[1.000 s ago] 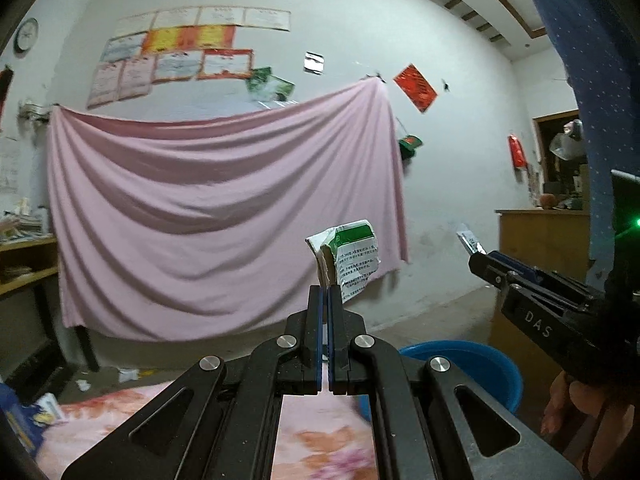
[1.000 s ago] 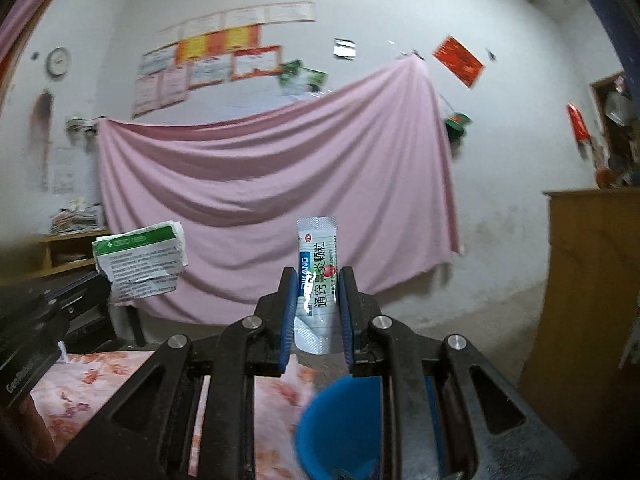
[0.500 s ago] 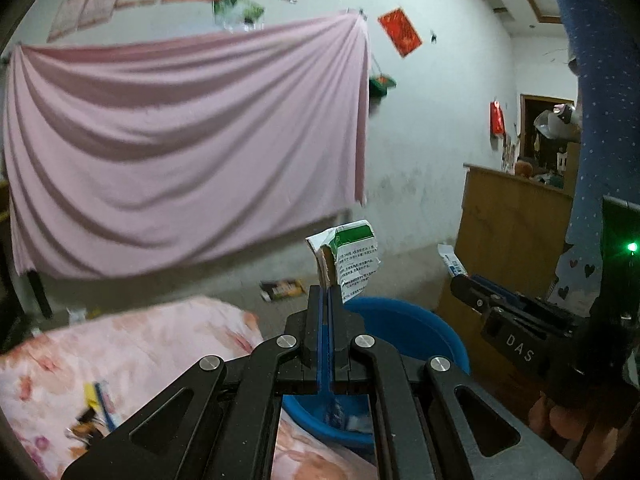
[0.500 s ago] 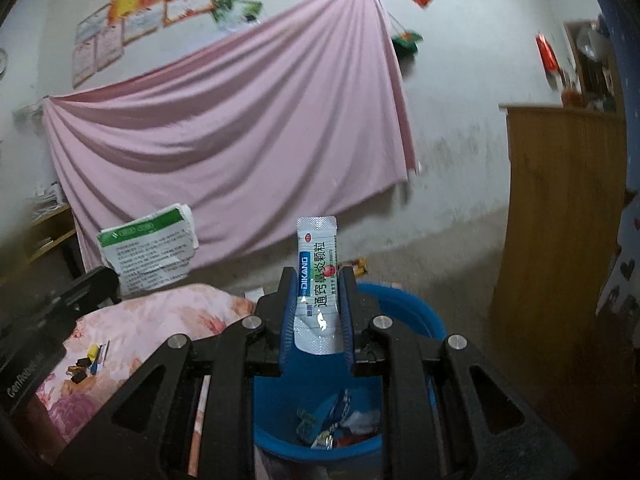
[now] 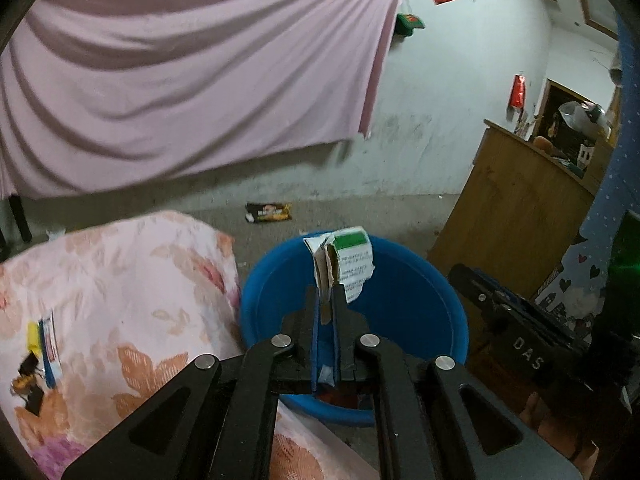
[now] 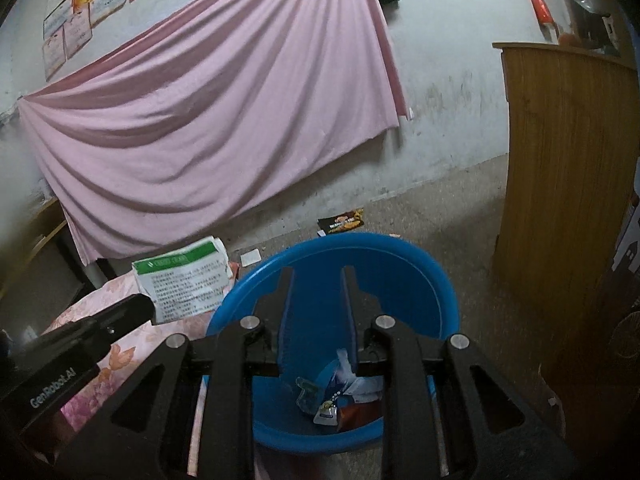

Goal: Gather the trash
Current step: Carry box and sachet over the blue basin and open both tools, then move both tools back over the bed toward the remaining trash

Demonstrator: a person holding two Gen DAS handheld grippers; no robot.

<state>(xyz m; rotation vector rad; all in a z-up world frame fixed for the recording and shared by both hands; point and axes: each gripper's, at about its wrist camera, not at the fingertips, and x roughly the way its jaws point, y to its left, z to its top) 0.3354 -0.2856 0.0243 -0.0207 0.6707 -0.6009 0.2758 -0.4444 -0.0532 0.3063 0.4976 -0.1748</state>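
Observation:
My left gripper [image 5: 327,294] is shut on a torn green-and-white paper packet [image 5: 344,262] and holds it above the blue basin [image 5: 436,316]. The packet also shows in the right wrist view [image 6: 182,282], left of the basin [image 6: 432,280]. My right gripper [image 6: 318,280] is open and empty over the basin. Several wrappers [image 6: 340,392] lie in the basin's bottom.
A table with a pink floral cloth [image 5: 120,280] stands left of the basin, with small scraps [image 5: 38,348] on it. A dark wrapper [image 5: 268,212] lies on the floor behind. A wooden cabinet [image 6: 568,200] stands on the right. A pink sheet [image 6: 220,120] hangs on the wall.
Both grippers tilted down over the basin. My right gripper opened and the white sachet it held is gone from its fingers. The left still holds the packet.

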